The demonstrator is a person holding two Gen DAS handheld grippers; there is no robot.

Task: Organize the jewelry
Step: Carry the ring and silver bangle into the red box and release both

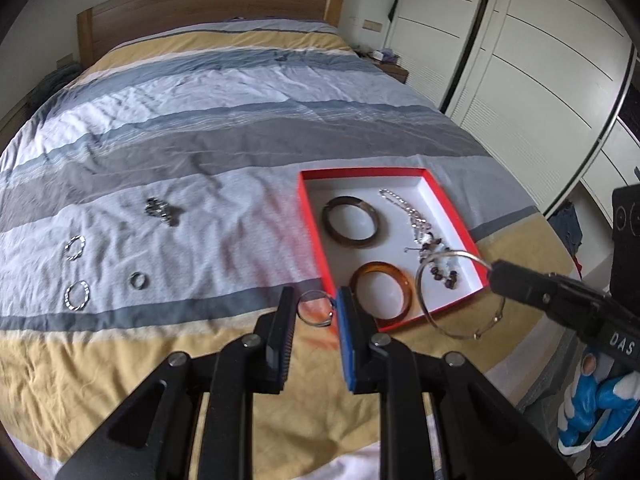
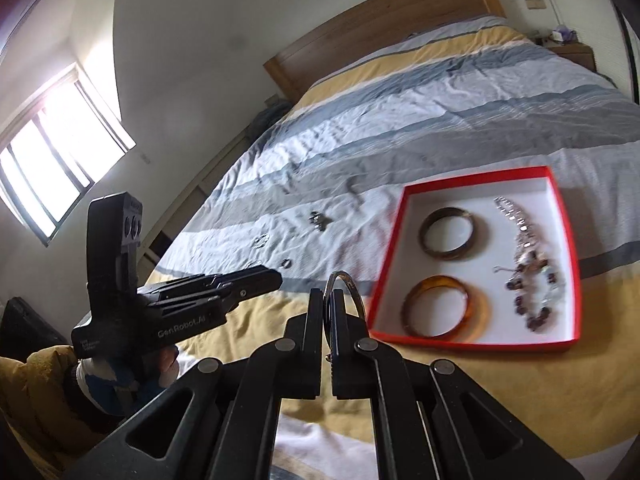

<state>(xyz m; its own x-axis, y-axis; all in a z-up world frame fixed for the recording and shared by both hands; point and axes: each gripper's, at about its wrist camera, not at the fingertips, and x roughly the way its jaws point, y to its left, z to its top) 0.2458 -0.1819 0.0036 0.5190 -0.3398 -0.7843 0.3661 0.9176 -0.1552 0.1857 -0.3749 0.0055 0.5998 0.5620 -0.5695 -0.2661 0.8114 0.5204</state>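
Note:
A red box point(image 1: 310, 204) with a white floor lies on the bed and holds a dark brown bangle point(image 1: 351, 227), an amber bangle point(image 1: 400, 280) and a beaded necklace point(image 1: 430, 240). My left gripper point(image 1: 316, 302) hangs over the bedspread just left of the box, shut on a small thin silver hoop point(image 1: 310, 322) that spans its jaws. My right gripper point(image 1: 496, 270) pinches a large thin silver hoop point(image 1: 419, 292) above the box's near right corner. In the right wrist view that gripper point(image 2: 328, 298) is shut on the large hoop point(image 2: 354, 282), with the box point(image 2: 386, 280) to its right and the left gripper point(image 2: 276, 278) to its left.
Loose on the bedspread to the left lie a dark metal cluster point(image 1: 162, 210), two twisted silver hoops point(image 1: 75, 247) point(image 1: 77, 296) and a small ring point(image 1: 139, 280). A wooden headboard point(image 1: 200, 4) stands at the far end, and white wardrobes point(image 1: 520, 80) line the right side.

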